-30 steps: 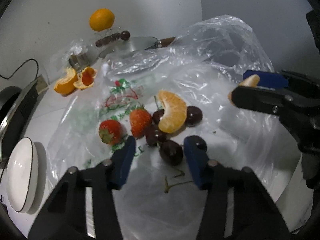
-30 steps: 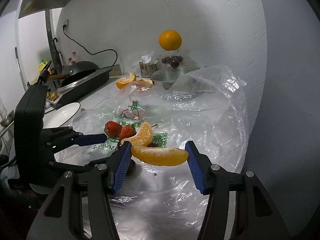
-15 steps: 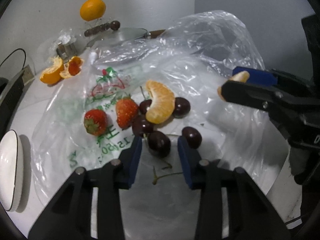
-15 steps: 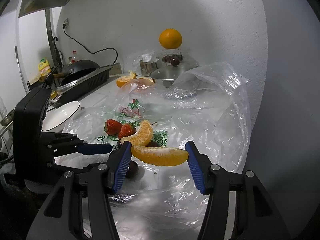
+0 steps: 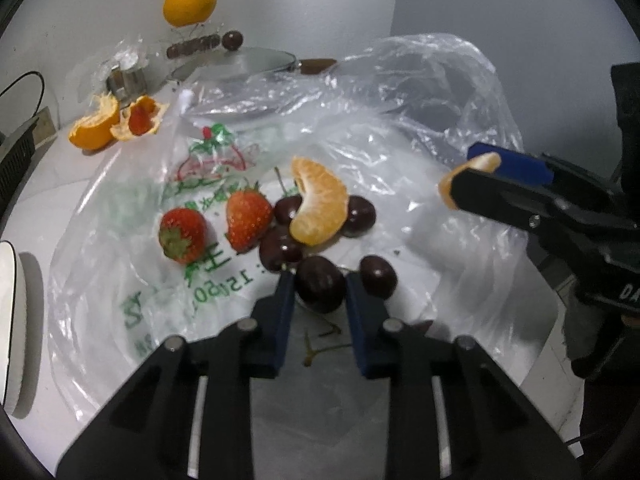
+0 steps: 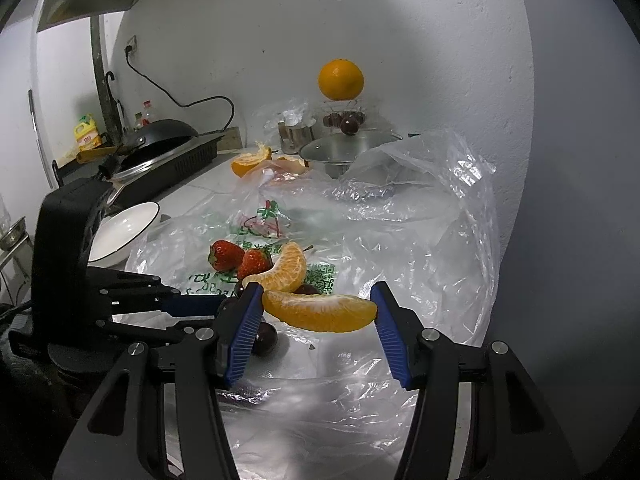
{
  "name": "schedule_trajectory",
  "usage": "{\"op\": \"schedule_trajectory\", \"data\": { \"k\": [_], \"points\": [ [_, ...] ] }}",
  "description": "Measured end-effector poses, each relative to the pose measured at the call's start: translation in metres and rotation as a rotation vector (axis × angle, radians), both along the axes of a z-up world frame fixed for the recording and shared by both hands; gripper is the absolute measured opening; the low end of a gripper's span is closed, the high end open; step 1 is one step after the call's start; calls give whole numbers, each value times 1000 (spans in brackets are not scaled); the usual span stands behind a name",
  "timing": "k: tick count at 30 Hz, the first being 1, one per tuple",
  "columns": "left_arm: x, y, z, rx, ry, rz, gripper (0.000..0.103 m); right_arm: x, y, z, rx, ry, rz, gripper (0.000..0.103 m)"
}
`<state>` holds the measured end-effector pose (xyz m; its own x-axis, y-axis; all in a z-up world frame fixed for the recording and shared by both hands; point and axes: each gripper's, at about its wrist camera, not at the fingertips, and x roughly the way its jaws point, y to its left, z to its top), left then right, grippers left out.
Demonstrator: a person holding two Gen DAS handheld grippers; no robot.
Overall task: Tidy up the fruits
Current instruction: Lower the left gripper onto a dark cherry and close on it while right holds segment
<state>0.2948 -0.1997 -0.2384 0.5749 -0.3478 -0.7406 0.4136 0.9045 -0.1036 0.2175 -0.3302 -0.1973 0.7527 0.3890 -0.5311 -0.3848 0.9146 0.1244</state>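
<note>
On a clear plastic bag (image 5: pixel 120 280) lie two strawberries (image 5: pixel 182 234), several dark cherries (image 5: pixel 378 276) and an orange segment (image 5: pixel 320 208) resting on the cherries. My left gripper (image 5: pixel 319 280) is low over the bag, its jaws closing, and both blue pads press on one dark cherry (image 5: pixel 320 290). A second orange segment (image 6: pixel 320 312) is held lengthwise in my right gripper (image 6: pixel 318 300), which is shut on it and hovers above the bag's near right part. In the left wrist view that gripper's tip (image 5: pixel 480 176) shows at the right with the segment's end sticking out.
A whole orange (image 5: pixel 189 3) sits on a stand at the back wall above more cherries. Orange peel and a half orange (image 5: pixel 96 128) lie at the back left beside a steel pot lid (image 5: pixel 248 64). A white bowl (image 6: pixel 120 228) and a cooker with a pan (image 6: pixel 168 148) stand left.
My left gripper dipped toward the bag and narrowed its jaws around one dark cherry until the pads touched it. The right gripper stayed still with its orange segment.
</note>
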Motion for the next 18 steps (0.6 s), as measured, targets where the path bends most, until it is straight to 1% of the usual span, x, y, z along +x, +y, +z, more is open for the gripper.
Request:
{"op": "schedule_trajectory", "data": {
  "k": [10, 18],
  "points": [
    [-15, 7, 19, -16, -45, 1, 26, -5, 9, 9, -12, -15, 4, 58],
    [-26, 25, 37, -34, -82, 9, 26, -11, 23, 19, -24, -36, 14, 58]
  ]
}}
